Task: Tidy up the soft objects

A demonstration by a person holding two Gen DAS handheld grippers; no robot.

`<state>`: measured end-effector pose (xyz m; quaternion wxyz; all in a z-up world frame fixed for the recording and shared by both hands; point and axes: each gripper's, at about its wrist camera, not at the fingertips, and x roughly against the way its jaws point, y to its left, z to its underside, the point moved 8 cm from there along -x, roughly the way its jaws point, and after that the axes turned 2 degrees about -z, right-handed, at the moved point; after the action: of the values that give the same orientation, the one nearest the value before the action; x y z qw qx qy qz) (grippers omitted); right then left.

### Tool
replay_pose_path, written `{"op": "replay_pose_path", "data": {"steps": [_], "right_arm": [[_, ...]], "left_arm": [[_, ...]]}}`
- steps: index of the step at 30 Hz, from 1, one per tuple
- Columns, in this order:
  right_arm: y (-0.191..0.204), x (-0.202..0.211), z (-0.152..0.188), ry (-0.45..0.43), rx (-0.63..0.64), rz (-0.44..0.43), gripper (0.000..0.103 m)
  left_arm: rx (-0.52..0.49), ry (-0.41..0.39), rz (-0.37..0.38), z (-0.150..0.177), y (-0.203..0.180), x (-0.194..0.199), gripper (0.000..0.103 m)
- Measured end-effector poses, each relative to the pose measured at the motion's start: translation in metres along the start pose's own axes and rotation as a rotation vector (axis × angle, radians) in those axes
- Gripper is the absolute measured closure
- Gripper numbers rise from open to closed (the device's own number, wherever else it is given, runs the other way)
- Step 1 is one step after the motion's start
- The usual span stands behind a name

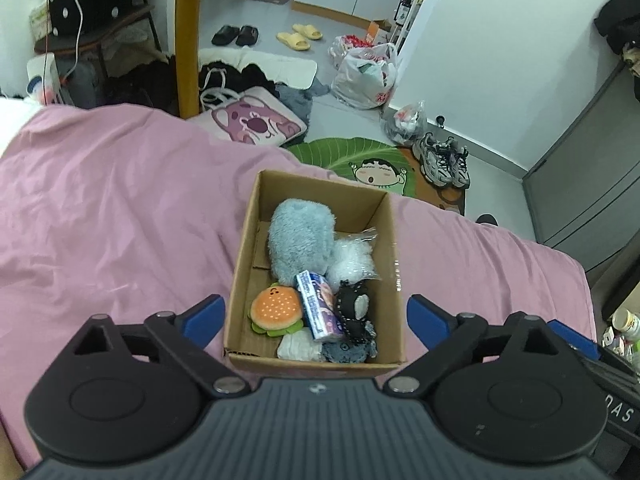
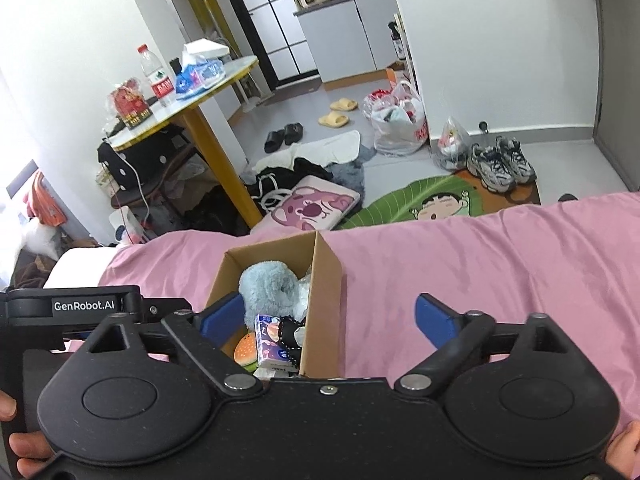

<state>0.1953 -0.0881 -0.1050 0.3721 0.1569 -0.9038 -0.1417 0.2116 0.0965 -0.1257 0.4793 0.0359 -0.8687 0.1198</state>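
Soft toys and small soft packs sit together inside an open cardboard box (image 1: 316, 264) on the pink bedsheet (image 1: 120, 208): a fluffy blue-grey plush (image 1: 300, 236) at the far end, a white fuzzy item in crinkly plastic (image 1: 352, 256) beside it, a burger plush (image 1: 276, 308) near the front corner, a tissue pack (image 1: 320, 304) leaning among them, and a black stitched pouch (image 1: 354, 308) next to that. All look light and squashy, so each should give under a pinch; the plush is best taken across its bulk, while the wrapped item and tissue pack look slippery and want a hold across the middle. The left claw (image 1: 316, 316) hangs over the box's near end with its blue fingers wide apart and holding nothing; the right claw (image 2: 328, 316) is likewise spread and empty, just beside the box. The bedding is soft and rumpled, so the box may tip if pressed. Beyond the bed, the floor holds shoes (image 1: 444, 160), bags (image 1: 368, 76), a cushion (image 1: 256, 120) and a yellow-legged table (image 2: 188, 92)
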Motion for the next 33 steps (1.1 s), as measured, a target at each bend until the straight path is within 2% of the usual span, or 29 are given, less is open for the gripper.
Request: {"op": "replay_pose_path", "data": {"steps": [4,7,14,24,28,33], "right_arm": [[-0.008,0.016,0.001,0.000,0.017,-0.026,0.000],[-0.016,0.029,0.003,-0.001,0.022,-0.036,0.000],[-0.038,0.057,0.005,0.003,0.050,-0.045,0.000],[-0.064,0.099,0.005,-0.024,0.043,-0.053,0.000],[-0.068,0.112,0.008,-0.029,0.060,-0.046,0.000],[-0.075,0.134,0.011,-0.048,0.033,-0.062,0.000]], "left_arm": [[-0.018,-0.025,-0.019,0.006,-0.010,0.014,0.004],[-0.032,-0.028,-0.044,0.012,-0.019,0.026,0.004],[-0.044,-0.089,-0.040,0.026,-0.048,0.054,0.003],[-0.037,-0.140,-0.046,0.045,-0.066,0.078,0.003],[-0.073,-0.189,-0.055,0.050,-0.075,0.092,0.003],[-0.091,-0.222,-0.027,0.061,-0.083,0.107,0.003]]}}
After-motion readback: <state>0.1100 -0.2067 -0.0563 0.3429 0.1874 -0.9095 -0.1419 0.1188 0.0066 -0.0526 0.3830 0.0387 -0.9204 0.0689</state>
